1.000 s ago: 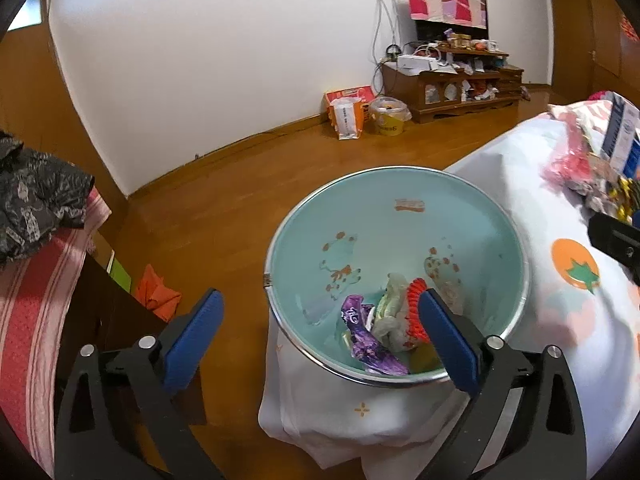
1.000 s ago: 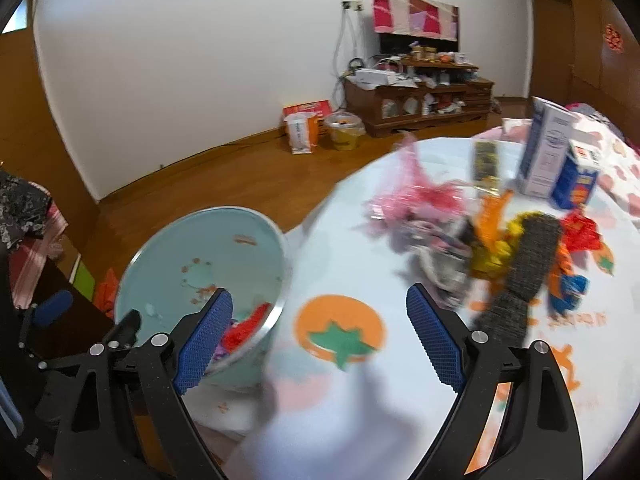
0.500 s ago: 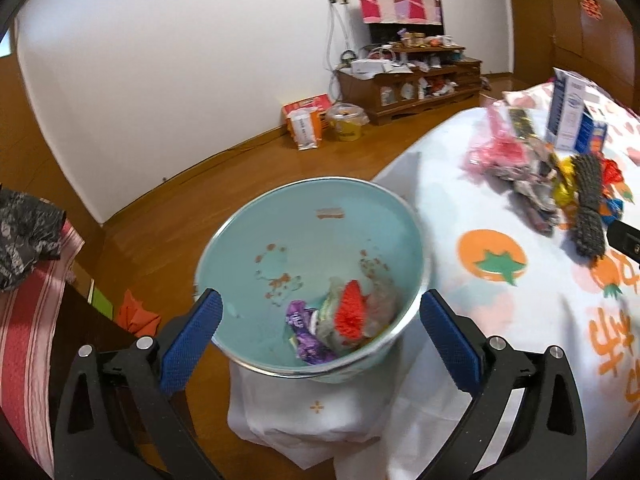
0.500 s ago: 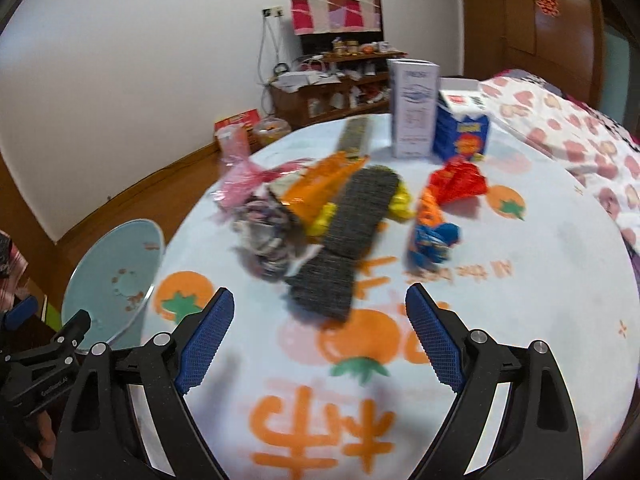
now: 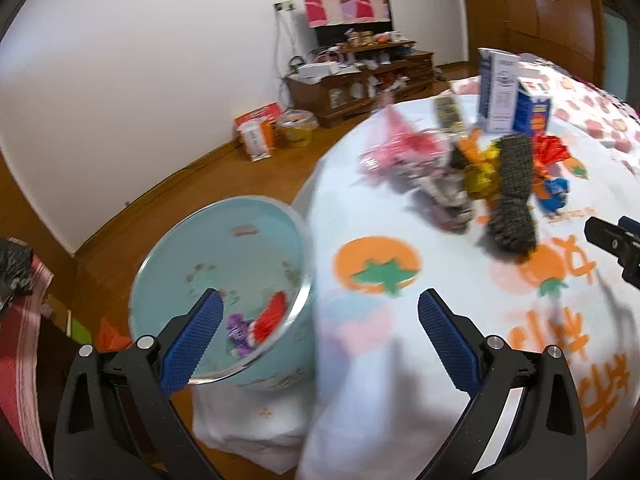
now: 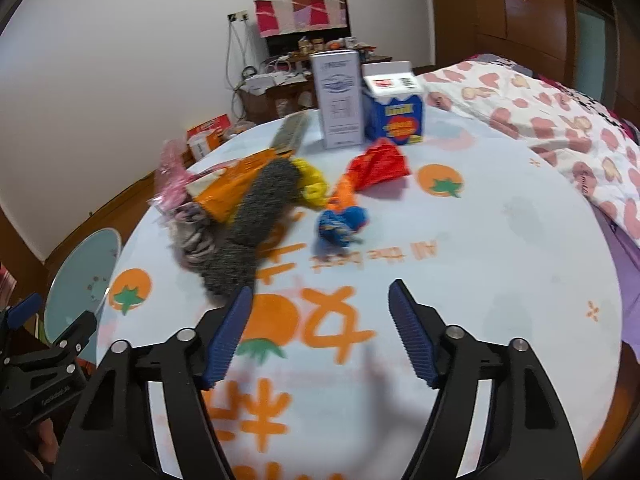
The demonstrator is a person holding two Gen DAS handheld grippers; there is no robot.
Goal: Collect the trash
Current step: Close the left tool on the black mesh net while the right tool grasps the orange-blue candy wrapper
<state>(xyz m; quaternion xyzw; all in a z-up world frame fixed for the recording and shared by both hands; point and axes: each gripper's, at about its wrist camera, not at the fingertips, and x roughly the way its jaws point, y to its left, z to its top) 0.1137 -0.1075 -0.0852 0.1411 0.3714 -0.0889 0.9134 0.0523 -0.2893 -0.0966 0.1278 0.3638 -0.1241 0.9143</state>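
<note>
Right tongs (image 6: 320,320): closing, nothing between | left tongs (image 5: 318,338): spread, empty, nearer bin (image 5: 160,276) | trash pile (image 6: 256,200): on bench (image 6: 500,264), ahead-left of right tongs, long axis slanting away | right hand nearer.

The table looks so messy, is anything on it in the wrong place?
Yes. Crumpled wrappers, red, blue and orange, lie loose on the tablecloth with a long grey scrubby strip. They are trash, but sit outside the blue bin beside the table.
</note>
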